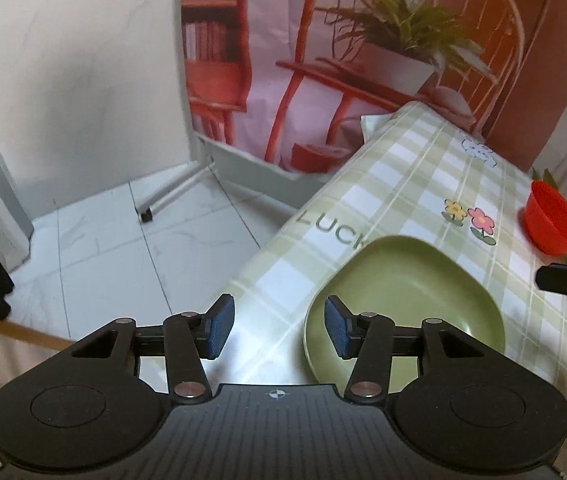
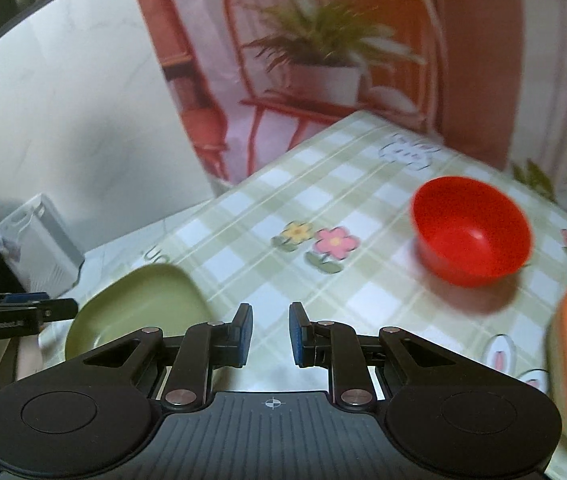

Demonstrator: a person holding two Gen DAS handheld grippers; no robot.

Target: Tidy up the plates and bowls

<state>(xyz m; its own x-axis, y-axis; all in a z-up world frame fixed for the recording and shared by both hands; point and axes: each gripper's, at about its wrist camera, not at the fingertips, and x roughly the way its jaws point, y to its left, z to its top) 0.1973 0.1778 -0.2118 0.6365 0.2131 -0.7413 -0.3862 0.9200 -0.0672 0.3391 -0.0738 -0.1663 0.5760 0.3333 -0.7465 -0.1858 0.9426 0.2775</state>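
The left gripper (image 1: 279, 328) hovers with jaws apart and empty at the green plate's (image 1: 411, 280) near rim, seemingly lined up to grasp it. Beyond the plate sits a red bowl (image 2: 471, 230); the right gripper (image 2: 270, 334), jaws narrowly apart and empty, hangs just beside the plate

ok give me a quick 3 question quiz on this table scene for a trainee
1. True or false: the green plate lies near the table edge.
2. Which dish stands farther from that edge? A) red bowl B) green plate C) a glass cup
3. Fill in: between the jaws of the left gripper and the right gripper there is ____.

Key
1. True; it sits by the edge with the floor just beyond.
2. A
3. Nothing; both stand apart and empty, the right one narrower.
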